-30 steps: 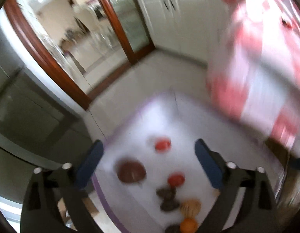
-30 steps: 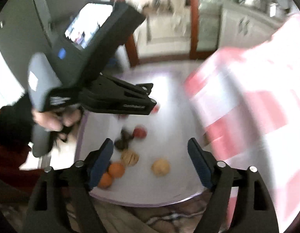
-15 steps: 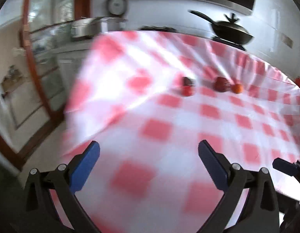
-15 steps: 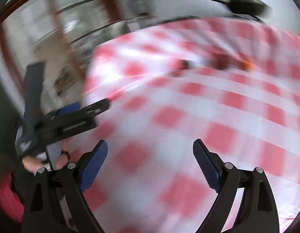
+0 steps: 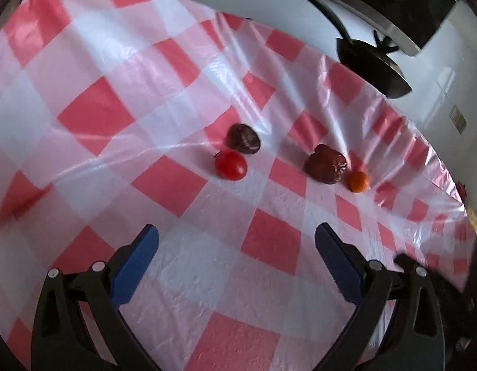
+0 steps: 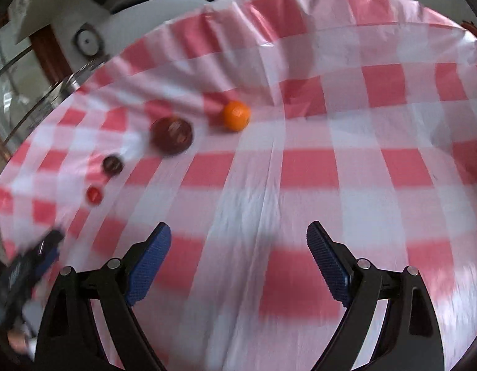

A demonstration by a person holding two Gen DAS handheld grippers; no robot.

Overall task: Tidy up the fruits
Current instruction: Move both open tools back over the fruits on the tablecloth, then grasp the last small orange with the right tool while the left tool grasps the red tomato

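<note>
Several fruits lie in a loose row on a red-and-white checked tablecloth (image 5: 182,185). In the left wrist view a red tomato (image 5: 231,165) sits just in front of a small dark fruit (image 5: 243,138); further right are a larger dark red fruit (image 5: 325,164) and a small orange (image 5: 358,181). The right wrist view shows the orange (image 6: 236,115), the large dark fruit (image 6: 172,135), the small dark fruit (image 6: 112,164) and the tomato (image 6: 94,195). My left gripper (image 5: 236,249) and right gripper (image 6: 238,244) both hang open and empty, well short of the fruits.
A black pan (image 5: 371,65) stands on the counter behind the table's far edge. A round gauge-like object (image 6: 87,41) sits at the back. The left gripper's body (image 6: 28,266) shows at the lower left of the right wrist view. The tablecloth (image 6: 331,170) spreads wide in front.
Both grippers have swung away from a small white table with several fruits, past the cloth's edge, and now face the checked table. The fruits on it have come closer. Both stay empty.
</note>
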